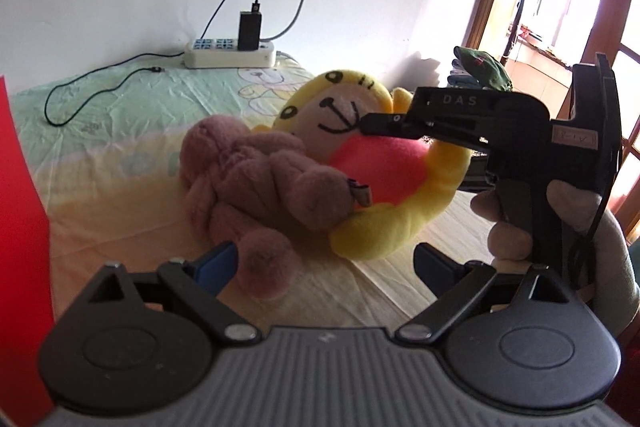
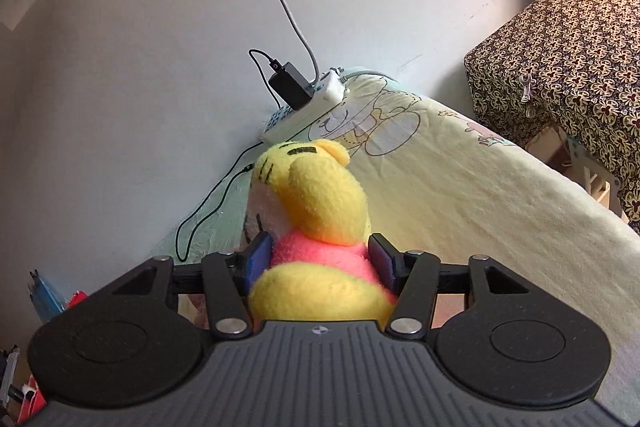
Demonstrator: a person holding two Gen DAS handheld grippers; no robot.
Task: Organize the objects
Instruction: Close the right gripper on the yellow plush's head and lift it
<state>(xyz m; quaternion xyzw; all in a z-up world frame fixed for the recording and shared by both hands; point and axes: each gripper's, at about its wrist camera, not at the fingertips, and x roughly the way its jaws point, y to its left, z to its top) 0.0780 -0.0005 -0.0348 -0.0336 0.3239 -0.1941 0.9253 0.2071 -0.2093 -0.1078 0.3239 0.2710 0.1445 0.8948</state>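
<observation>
Your right gripper (image 2: 320, 265) has the yellow plush toy (image 2: 316, 203) between its jaws: both blue pads (image 2: 259, 259) press into the pink torso, just below the head, and the pile bulges around them. Judged a firm grip on the toy. From the left wrist view the same toy (image 1: 372, 163) lies tilted on the bed (image 1: 120, 155), its yellow arm resting against the pink plush toy (image 1: 256, 179), which lies directly ahead of your left jaws.

Your left gripper (image 1: 324, 263) stands wide open and holds nothing; one pink foot sits just beside its left pad.

Handling, as judged: both toys are light, soft and compressible, neither fragile nor slippery. A pinch on a limb or ear will stretch and swing, so take the pink toy across its thick middle, as done with the yellow one.

Risk noted: the two toys touch, so lifting the yellow one may drag the pink one. The power strip (image 1: 230, 53) and its black cable (image 1: 92, 83) lie well beyond both jaws.
</observation>
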